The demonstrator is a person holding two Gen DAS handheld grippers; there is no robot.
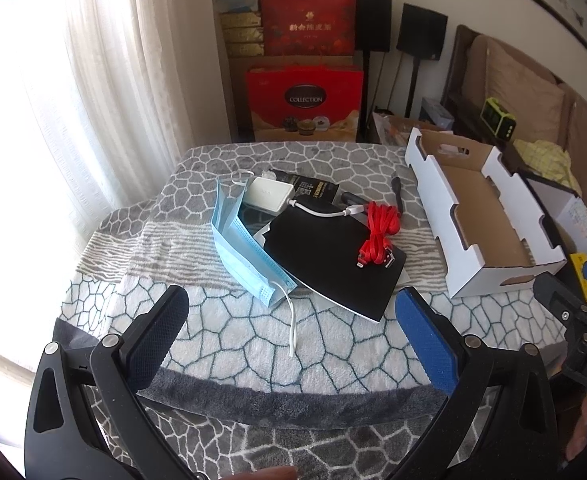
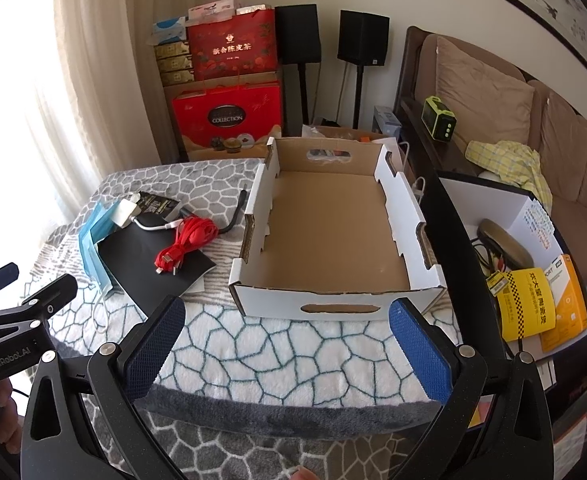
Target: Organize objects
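Start of sorting judged: nothing gripped yet. Left gripper [image 1: 289, 312] held wide open, empty, over near edge of blanket-covered table [image 1: 333, 344]. Right gripper [image 2: 287, 320] likewise spread, empty, facing cardboard box [image 2: 333, 308] at right edge, nothing seen inside. Pile at table middle: red cable [image 1: 377, 232] on black folder [image 1: 325, 256], blue face masks [image 1: 241, 256] and white charger [image 1: 269, 194] beside. Next move judged: reach forward, red cable pinched, carried rightward into box.

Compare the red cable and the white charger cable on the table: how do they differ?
The red cable is flat and bundled into a coil; the white charger cable is round and runs loose. The red cable lies on the black folder; the white charger cable leads from the white adapter. Both lie untouched, left of the cardboard tray.
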